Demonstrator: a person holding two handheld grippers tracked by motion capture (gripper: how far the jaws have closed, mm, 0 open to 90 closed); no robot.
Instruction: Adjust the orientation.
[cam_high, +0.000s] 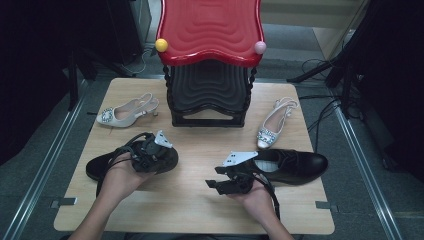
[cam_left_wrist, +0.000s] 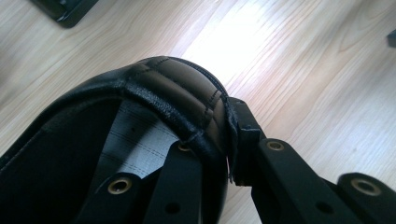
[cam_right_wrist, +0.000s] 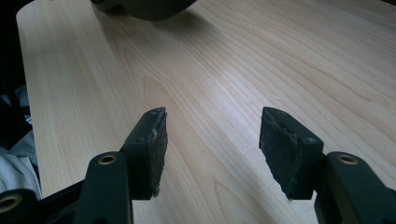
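Observation:
Two black leather shoes lie on the wooden table (cam_high: 195, 210). The left black shoe (cam_high: 102, 165) points its toe to the left, and my left gripper (cam_high: 159, 152) is shut on its heel. In the left gripper view the jaws (cam_left_wrist: 219, 135) pinch the padded heel collar (cam_left_wrist: 173, 79), one jaw inside the shoe and one outside. The right black shoe (cam_high: 300, 162) rests at the right, just behind my right hand. My right gripper (cam_high: 214, 177) is open and empty, pointing left over bare wood (cam_right_wrist: 212, 140). The left shoe's dark heel (cam_right_wrist: 144, 7) shows ahead of it.
A red-topped rack (cam_high: 210, 30) with black tiers stands at the table's back middle. A pale slingback heel (cam_high: 125, 114) lies at the back left and another (cam_high: 272, 125) at the back right. Metal rails run along both sides of the table.

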